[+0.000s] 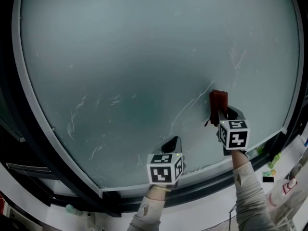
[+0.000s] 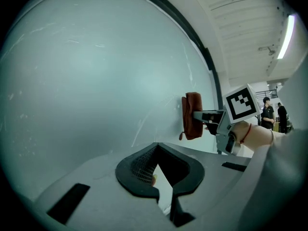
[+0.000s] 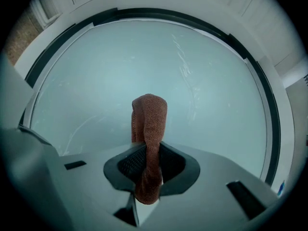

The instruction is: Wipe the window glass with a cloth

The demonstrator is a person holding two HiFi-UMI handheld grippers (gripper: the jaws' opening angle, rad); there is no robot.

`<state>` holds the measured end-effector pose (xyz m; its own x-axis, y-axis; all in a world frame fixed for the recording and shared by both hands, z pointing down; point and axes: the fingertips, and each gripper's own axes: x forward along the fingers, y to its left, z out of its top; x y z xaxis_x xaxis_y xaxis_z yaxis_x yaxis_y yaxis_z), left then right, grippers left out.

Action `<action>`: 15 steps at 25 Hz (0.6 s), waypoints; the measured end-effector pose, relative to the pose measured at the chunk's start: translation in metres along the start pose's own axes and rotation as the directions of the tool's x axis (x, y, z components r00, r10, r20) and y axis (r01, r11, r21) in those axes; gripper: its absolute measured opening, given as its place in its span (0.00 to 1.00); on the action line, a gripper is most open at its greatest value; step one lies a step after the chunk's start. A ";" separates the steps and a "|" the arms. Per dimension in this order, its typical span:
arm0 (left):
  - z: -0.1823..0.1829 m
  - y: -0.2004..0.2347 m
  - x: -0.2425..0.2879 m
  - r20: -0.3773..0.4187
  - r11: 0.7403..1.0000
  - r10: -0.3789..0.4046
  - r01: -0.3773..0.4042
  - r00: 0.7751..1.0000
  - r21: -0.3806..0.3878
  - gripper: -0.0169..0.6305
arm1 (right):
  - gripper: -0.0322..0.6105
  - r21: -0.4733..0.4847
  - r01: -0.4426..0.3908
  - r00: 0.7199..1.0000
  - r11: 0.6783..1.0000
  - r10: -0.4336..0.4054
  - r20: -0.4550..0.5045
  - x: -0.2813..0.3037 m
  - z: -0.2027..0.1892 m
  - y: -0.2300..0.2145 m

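the right tongs [image 3: 150,174] are clenched on a reddish-brown cloth [image 1: 218,104], whose folded end lies against the window glass [image 1: 134,66] at its right side, beside a long white streak [image 1: 185,112]. the left tongs [image 2: 162,179] are drawn together with nothing between them, low in the middle near the dark frame [image 1: 211,181].

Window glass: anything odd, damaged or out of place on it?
Nothing damaged or askew. The window glass carries white streaks beside the cloth in the right gripper, and more at lower left.
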<state>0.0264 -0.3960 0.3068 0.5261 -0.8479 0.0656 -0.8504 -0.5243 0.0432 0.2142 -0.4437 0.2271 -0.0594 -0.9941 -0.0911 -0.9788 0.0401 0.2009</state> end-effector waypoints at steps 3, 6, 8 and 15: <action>-0.001 0.000 0.001 -0.002 1.000 0.000 0.000 1.000 -0.003 0.03 | 0.13 0.005 0.019 1.000 1.000 -0.019 -0.004 -0.002 -0.001 -0.009; -0.002 0.001 -0.001 -0.002 1.000 0.004 -0.004 1.000 -0.006 0.03 | 0.13 0.007 0.016 1.000 1.000 -0.016 0.003 -0.007 0.000 -0.006; -0.002 0.003 -0.004 -0.001 1.000 0.011 -0.011 1.000 -0.005 0.03 | 0.13 0.009 -0.001 1.000 1.000 0.001 0.017 -0.013 0.003 0.003; -0.008 0.028 -0.027 0.000 0.997 0.078 -0.078 0.997 -0.022 0.03 | 0.13 0.003 -0.142 0.987 0.990 0.141 0.074 -0.038 0.016 0.074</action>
<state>-0.0114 -0.3868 0.3142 0.4577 -0.8864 0.0692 -0.8888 -0.4543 0.0603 0.1409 -0.4018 0.2297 -0.2114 -0.9682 -0.1336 -0.9610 0.1809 0.2093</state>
